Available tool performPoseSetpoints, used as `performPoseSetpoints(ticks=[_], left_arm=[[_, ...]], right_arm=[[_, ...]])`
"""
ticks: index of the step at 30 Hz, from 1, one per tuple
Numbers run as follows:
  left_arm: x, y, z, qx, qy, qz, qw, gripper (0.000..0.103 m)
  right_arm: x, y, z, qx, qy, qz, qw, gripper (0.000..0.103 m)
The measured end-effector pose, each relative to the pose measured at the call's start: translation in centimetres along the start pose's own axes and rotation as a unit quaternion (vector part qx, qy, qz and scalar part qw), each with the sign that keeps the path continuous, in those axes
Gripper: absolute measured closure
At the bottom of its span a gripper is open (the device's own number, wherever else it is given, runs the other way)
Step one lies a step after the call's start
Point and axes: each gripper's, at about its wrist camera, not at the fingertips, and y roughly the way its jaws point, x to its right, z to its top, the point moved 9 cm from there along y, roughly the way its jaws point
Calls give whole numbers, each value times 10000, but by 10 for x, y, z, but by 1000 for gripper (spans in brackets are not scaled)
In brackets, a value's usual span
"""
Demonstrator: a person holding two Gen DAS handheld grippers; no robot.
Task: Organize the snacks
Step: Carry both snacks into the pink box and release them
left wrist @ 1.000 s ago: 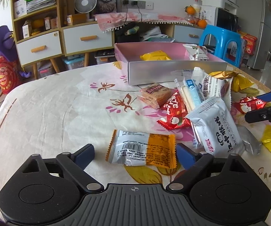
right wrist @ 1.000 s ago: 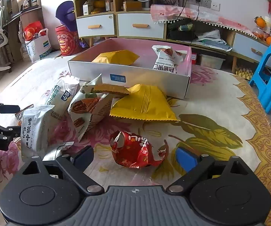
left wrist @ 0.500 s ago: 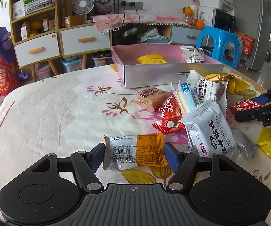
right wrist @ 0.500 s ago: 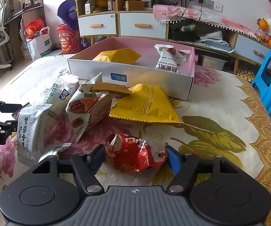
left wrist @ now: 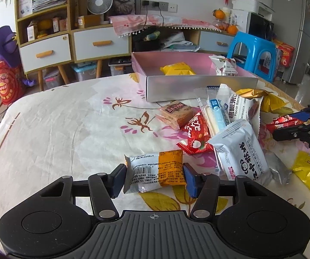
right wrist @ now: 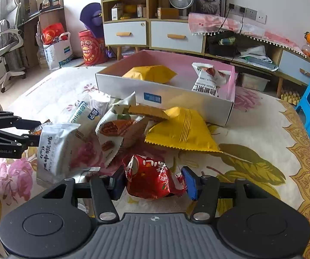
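Observation:
My left gripper (left wrist: 154,179) is shut on a white and orange snack packet (left wrist: 155,173), both pads pressing its ends, low over the floral tablecloth. My right gripper (right wrist: 154,183) is shut on a crumpled red snack packet (right wrist: 152,178). The pink box with silver walls (left wrist: 198,86) stands at the far side and holds a yellow packet (left wrist: 177,69) and a white pecan packet (left wrist: 225,67). In the right wrist view the box (right wrist: 176,99) lies straight ahead. The right gripper also shows at the right edge of the left wrist view (left wrist: 301,127).
A pile of loose snacks lies before the box: a white panda packet (left wrist: 241,153), a red packet (left wrist: 194,136), a brown biscuit pack (left wrist: 175,114), a large yellow bag (right wrist: 180,129). A blue stool (left wrist: 254,54) and cabinets stand beyond the table.
Both grippers have closed from wide open onto their packets: the left on the white and orange one, the right on the red one. Both have lifted slightly.

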Motion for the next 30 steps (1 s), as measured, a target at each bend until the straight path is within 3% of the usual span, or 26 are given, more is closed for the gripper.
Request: performPoseSetpoints(ticks=[15, 23, 30], left_arm=[[-1, -19, 24, 310, -53, 15, 9995, 49], [12, -35, 52, 651, 0, -64, 9979, 49], [30, -29, 88, 680, -87, -316, 9971, 49]], right_arm=[[0, -20, 20, 330, 237, 154, 9991, 57], [13, -29, 40, 637, 524, 10, 9966, 57], [41, -14, 66, 633, 1062, 28, 9923, 57]])
